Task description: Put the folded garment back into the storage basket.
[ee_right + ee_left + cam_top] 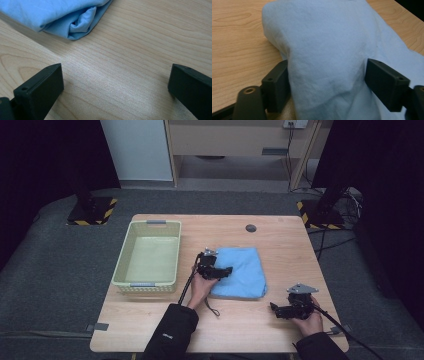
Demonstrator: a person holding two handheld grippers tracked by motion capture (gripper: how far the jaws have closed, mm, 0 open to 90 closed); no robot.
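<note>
**A:** ok so high view first. Wooden worktop (250,320) in the middle of the frame, pale green plastic basket (172,255) on its left part, looks like nothing in it. Folded light blue cloth (245,270) lies about dead centre, just right of the basket but not touching it. Small dark round thing (250,228) near the far edge of the worktop, too small to tell what it is.

**B:** and the claws?

**A:** left claw (227,270) sits at the cloth's left edge, held by the person's left hand (200,287) with a dark sleeve (172,335) coming in from the bottom. Right claw (274,308) is lower right in the frame, below and right of the cloth, apart from it, with the right hand (310,320) behind it. There's a grey three-cornered plate on top of it.

**B:** left gripper view?

**A:** a bunched fold of the blue cloth (329,50) runs right between the two black jaws of the left claw (325,85). Jaws are spread with the fabric between them; the left one is against the cloth, the right one touches its edge. Not squeezed tight from what I can see. Bare wood (239,42) on the left side of the frame.

**B:** right gripper view?

**A:** right claw (115,87) is wide apart, nothing but wood grain (130,62) between the jaws. A folded corner of the cloth (62,17) sits upper left of the frame, well ahead of the jaws.
</note>
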